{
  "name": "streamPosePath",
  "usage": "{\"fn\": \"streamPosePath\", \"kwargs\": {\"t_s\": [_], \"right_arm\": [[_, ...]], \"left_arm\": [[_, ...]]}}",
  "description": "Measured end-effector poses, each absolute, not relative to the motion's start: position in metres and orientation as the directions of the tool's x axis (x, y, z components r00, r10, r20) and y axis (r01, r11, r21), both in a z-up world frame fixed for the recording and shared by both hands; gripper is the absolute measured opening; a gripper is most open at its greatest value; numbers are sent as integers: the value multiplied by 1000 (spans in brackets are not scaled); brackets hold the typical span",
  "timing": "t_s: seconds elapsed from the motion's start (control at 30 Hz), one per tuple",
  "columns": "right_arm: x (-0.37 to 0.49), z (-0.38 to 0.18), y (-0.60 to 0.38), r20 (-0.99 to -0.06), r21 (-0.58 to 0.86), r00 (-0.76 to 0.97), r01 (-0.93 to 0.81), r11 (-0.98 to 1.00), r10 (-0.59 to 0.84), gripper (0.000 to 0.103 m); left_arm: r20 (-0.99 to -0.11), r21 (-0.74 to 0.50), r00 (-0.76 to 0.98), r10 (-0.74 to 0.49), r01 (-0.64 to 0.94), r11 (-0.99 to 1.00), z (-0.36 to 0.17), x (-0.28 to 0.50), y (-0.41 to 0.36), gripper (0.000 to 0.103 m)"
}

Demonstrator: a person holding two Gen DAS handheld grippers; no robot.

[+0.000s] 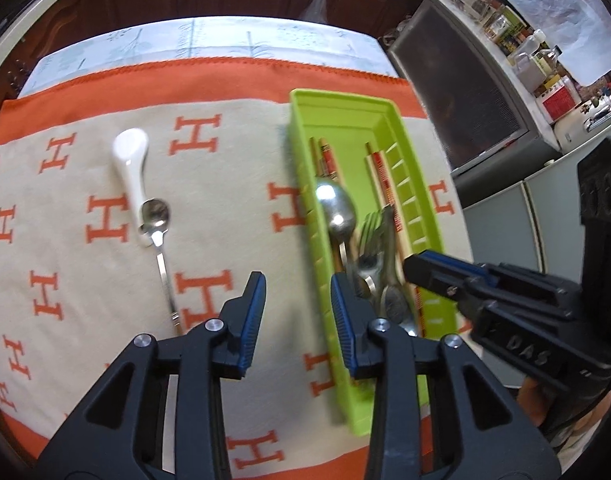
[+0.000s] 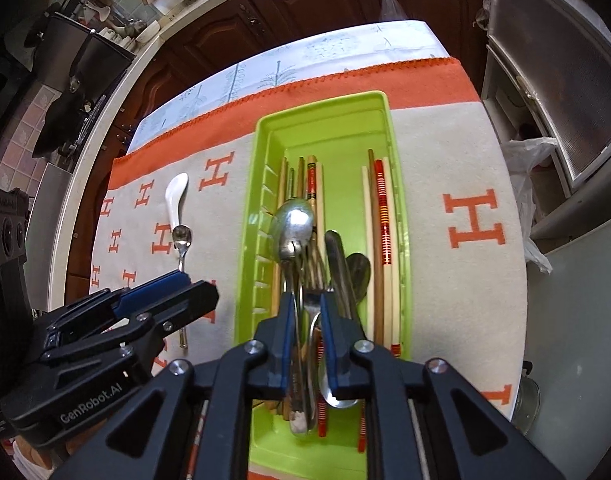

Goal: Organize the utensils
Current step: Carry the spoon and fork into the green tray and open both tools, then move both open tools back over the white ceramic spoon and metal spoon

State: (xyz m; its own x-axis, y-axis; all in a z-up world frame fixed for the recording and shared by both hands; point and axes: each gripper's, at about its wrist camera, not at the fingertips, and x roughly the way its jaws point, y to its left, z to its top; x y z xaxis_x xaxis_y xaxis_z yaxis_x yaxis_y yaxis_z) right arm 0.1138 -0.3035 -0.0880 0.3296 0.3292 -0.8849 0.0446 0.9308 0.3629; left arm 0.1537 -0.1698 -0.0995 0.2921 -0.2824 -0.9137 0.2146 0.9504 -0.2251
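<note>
Left wrist view showed the left gripper with its jaws spread wide and nothing between them, hovering over the orange-and-beige cloth just left of the green utensil tray. Ahead and to its left lay the two utensils not yet in the tray: a small metal spoon with its bowl resting against the handle end of a white ceramic spoon. The metal spoon's long axis ran roughly away from the gripper, handle end nearest, so it looked the likelier next pick, and the left gripper was clearly the nearer one. At the right edge the right gripper reached in over the tray. Right wrist view showed the right gripper above the tray's near half with its jaws drawn close together around the handles of a fork and a large spoon; whether it actually pinched them I could not tell. Chopsticks lay lengthwise in the tray. Both loose spoons sat well to its left, beyond the left gripper.
</note>
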Motion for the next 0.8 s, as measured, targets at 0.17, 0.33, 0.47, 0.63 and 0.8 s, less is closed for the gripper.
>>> {"fn": "streamPosePath", "kwargs": {"t_s": [0.17,0.33,0.47,0.63,0.8], "right_arm": [[110,-79,-289,-882,361,331,15,933,336,14],[110,-68,-270,-883,341,336,-23,940,329,14],[110,-63,-251,-884,329,332,-58,943,329,14],[113,-59,-226,-887,321,317,-96,942,334,14],[120,-57,-202,-894,304,306,-124,945,328,14]], "left_arm": [[-919,-205,298,-259,200,958,-101,147,-147,30],[-921,-207,301,-246,156,966,-102,146,-119,30],[-921,-204,312,-235,126,971,-100,145,-97,30],[-919,-209,322,-227,92,974,-100,145,-69,30],[-920,-212,324,-220,61,975,-101,147,-42,30]]}}
